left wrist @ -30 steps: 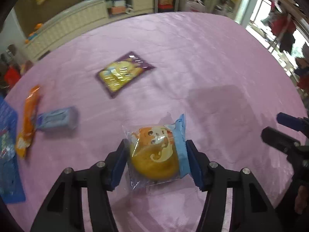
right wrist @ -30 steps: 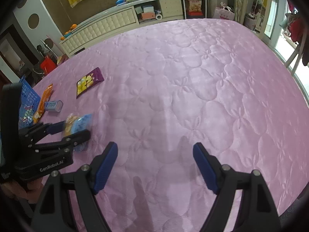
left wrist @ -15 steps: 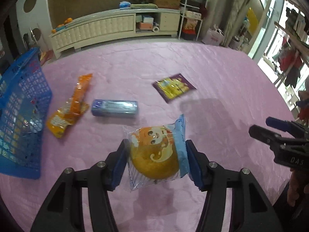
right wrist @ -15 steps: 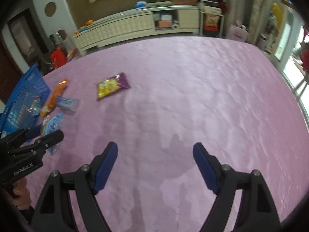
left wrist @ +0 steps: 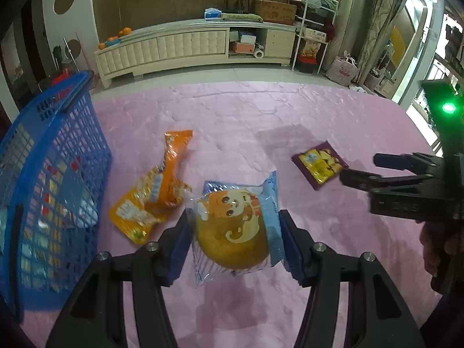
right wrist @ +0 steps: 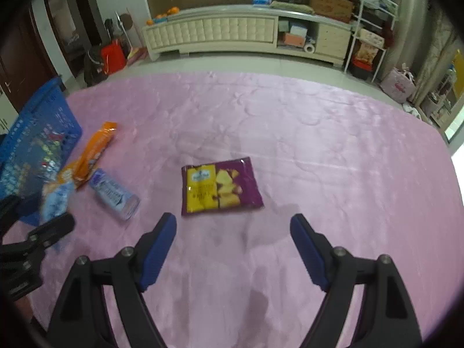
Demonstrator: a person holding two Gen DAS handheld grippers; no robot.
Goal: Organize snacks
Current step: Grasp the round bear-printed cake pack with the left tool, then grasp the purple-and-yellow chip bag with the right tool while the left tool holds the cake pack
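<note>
The left gripper (left wrist: 233,246) pinches a wrapped bun (left wrist: 235,229) by its sides, low centre of frame, right of the blue basket (left wrist: 52,174). Likely light and squashy in slick film, so hold gently across the middle. The right gripper (right wrist: 233,249) fingers are spread, empty, below the purple snack packet (right wrist: 220,187)

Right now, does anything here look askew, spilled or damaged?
Nothing stands out. The orange packet, blue tube and purple packet lie loose but intact on the pink cover beside the blue basket; the left tongs hold an unbroken bun packet.
</note>
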